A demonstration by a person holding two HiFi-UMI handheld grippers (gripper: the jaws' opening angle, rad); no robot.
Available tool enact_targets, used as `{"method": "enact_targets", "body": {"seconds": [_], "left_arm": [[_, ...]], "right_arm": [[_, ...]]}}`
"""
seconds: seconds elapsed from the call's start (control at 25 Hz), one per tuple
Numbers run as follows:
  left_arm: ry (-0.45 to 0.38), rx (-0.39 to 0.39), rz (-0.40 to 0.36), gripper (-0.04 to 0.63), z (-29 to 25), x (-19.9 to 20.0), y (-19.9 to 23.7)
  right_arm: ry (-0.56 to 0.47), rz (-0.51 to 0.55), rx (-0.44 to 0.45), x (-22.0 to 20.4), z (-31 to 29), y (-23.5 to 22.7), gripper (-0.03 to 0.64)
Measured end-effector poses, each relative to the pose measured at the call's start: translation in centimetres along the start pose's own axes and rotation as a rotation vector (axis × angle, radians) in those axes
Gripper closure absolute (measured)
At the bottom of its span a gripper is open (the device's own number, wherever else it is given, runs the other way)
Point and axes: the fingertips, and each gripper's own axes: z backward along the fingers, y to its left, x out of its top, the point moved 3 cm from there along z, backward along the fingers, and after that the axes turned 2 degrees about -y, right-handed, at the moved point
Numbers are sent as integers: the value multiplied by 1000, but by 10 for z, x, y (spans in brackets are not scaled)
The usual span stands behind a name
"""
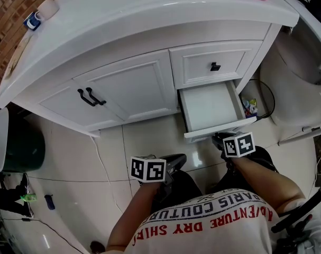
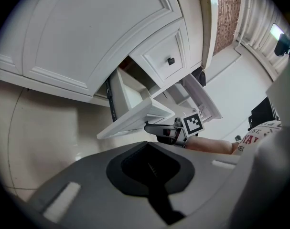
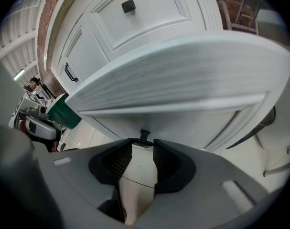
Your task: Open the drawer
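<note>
The right tool (image 3: 143, 143) hides most of the drawer knob (image 3: 144, 134) it pinches.

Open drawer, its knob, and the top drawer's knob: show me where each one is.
open drawer (image 1: 210, 107), head view, on its bare white floor.
open drawer's knob (image 3: 144, 135), right gripper view, on the small black knob itself.
top drawer's knob (image 1: 215, 66), head view, on its black face.

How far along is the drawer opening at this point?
Done: the lower drawer stands well out of the cabinet, its bare inside showing; the upper drawer is shut. In hand: the right hand-held gripper appears clamped on the knob of the lower drawer. The left hand-held gripper hangs aside, shut and empty. Left: perhaps a last bit of pull, then letting go.
</note>
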Motion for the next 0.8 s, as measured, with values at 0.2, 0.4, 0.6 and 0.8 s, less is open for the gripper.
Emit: {"method": "enact_targets", "body": {"seconds": [0.2, 0.4, 0.6, 0.8], "left_arm": [[2, -1, 3, 601, -4, -1, 2], [0, -11, 10, 603, -8, -1, 4], [-27, -7, 77, 601, -8, 6, -2], [20, -18, 166, 601, 20, 18, -64]], "right_arm": [[0, -4, 9, 0, 0, -1, 473], [32, 4, 9, 1, -2, -2, 465], [117, -46, 69, 2, 9, 7, 393], [169, -185, 165, 27, 79, 55, 376]]}}
